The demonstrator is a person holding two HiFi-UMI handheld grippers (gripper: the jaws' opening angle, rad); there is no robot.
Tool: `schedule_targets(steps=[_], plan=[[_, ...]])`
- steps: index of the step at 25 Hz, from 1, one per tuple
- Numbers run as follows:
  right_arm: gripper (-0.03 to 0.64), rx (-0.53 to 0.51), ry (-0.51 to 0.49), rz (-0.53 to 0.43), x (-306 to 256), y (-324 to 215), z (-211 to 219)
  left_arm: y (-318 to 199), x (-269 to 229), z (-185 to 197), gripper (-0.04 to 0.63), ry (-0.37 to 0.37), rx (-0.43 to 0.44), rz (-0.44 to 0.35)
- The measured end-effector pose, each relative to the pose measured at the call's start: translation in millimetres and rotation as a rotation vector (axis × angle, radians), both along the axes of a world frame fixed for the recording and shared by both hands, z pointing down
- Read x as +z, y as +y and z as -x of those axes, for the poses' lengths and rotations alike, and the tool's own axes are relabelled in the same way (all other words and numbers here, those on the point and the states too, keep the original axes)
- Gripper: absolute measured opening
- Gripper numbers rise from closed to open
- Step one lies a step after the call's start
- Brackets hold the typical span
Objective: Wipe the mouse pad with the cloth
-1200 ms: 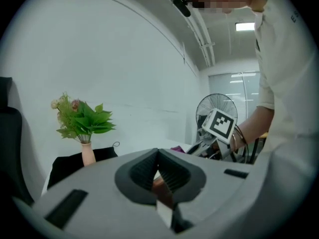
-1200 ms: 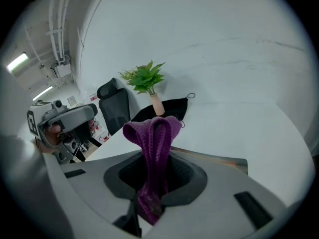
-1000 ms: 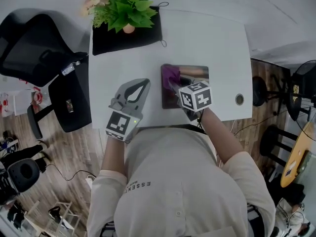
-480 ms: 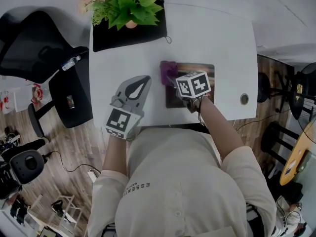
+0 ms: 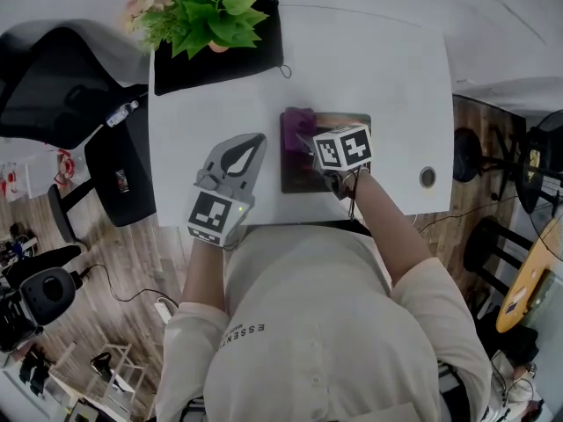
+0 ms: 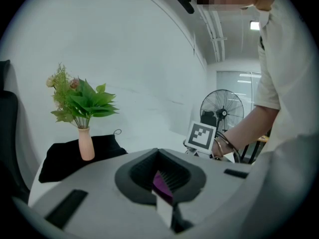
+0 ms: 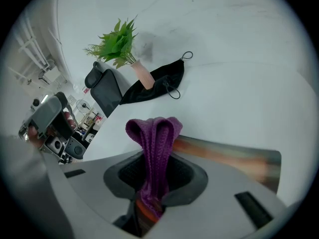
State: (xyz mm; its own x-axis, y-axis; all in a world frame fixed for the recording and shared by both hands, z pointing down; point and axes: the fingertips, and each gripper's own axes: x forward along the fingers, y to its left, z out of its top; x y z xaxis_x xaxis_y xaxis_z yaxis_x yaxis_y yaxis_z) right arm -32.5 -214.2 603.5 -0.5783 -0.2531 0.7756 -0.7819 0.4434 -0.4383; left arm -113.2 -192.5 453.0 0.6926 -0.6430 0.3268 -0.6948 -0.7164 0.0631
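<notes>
Right gripper [image 5: 305,145] is clamping the purple cloth [image 7: 152,133], which is bunching up past its fingertips on the mouse pad's [image 5: 350,123] far-left corner. Left gripper [image 5: 253,144] is sitting closed and empty beside the pad. Looks mid-wipe, with most of the pad probably left to do.

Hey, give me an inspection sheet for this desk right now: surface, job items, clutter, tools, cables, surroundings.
Surface: white desk, with a round grommet near its right edge.
Job's things: mouse pad lies flat on the desk; purple cloth is on its left part.
Clutter: black mat at the far left corner, with a vase of greenery on it.
Tools: right tool shut on the cloth; left tool shut, holding nothing, over the desk left of the pad.
Cables: thin cord loop at the mat's corner; a cable on the floor.
Surroundings: office chair, wood floor, a fan.
</notes>
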Motion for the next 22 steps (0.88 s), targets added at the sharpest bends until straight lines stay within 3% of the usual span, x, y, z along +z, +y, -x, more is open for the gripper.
schedule_targets(steps=[22], plan=[[0.103,0.069,0.058,-0.005,1,-2,-123,-6,4,-85,0.002,-0.012,0.007,0.015]])
